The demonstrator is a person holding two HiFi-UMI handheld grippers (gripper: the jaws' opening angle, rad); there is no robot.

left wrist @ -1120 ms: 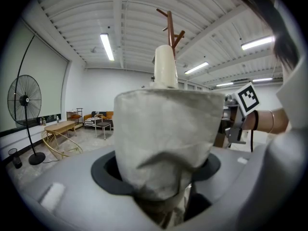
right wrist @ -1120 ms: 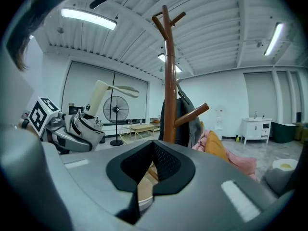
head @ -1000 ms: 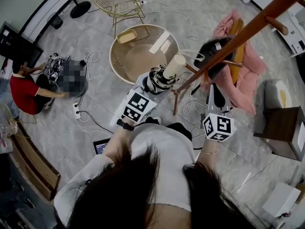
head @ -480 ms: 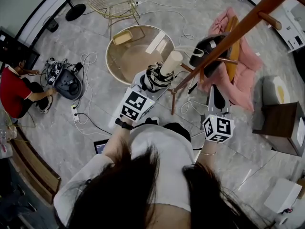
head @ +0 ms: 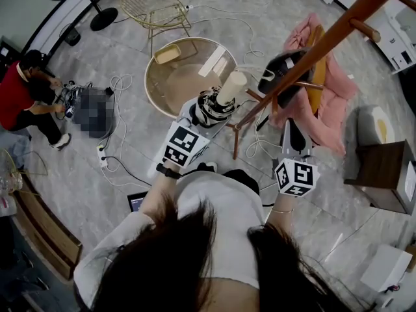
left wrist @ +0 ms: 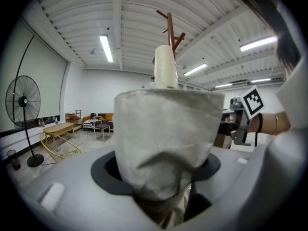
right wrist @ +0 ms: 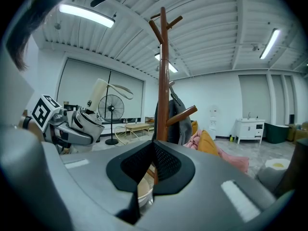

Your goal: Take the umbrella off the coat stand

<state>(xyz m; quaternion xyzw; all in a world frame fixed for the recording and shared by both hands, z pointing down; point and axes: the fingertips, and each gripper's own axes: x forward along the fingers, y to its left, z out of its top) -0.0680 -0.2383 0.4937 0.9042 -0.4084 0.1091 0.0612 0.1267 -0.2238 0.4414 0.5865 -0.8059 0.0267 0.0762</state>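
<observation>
- The folded grey-white and black fabric umbrella (head: 209, 107) with a smooth cream cylindrical handle (head: 233, 86) sits in the left tool (head: 200, 114), held out to the left of the brown wooden coat stand (head: 312, 47) and apparently clear of its pegs
- The left tool is clamped round the bundled canopy; in the left gripper view the fabric fills the space between its jaws, with the handle pointing up beyond them
- The right tool (right wrist: 153, 150) has its jaws together with nothing between them, and points at the stand's pole
- Handling, as a judgement: a compact umbrella like this should be light, with soft, squashable cloth over a stiff core, so the folds may slide under the pads
- The thick middle of the bundle looks the best place to hold; the cream handle appears smooth and likely slippery
- A thin curved strap (right wrist: 120, 88) stands off the handle and could catch a peg
- Count: one umbrella, one coat stand, two tools, one dark garment (right wrist: 177, 114) hanging on the stand
- Count nearby: one pink cloth (head: 328, 93) behind the stand and one round glass-topped desk (head: 159, 83) on the floor
</observation>
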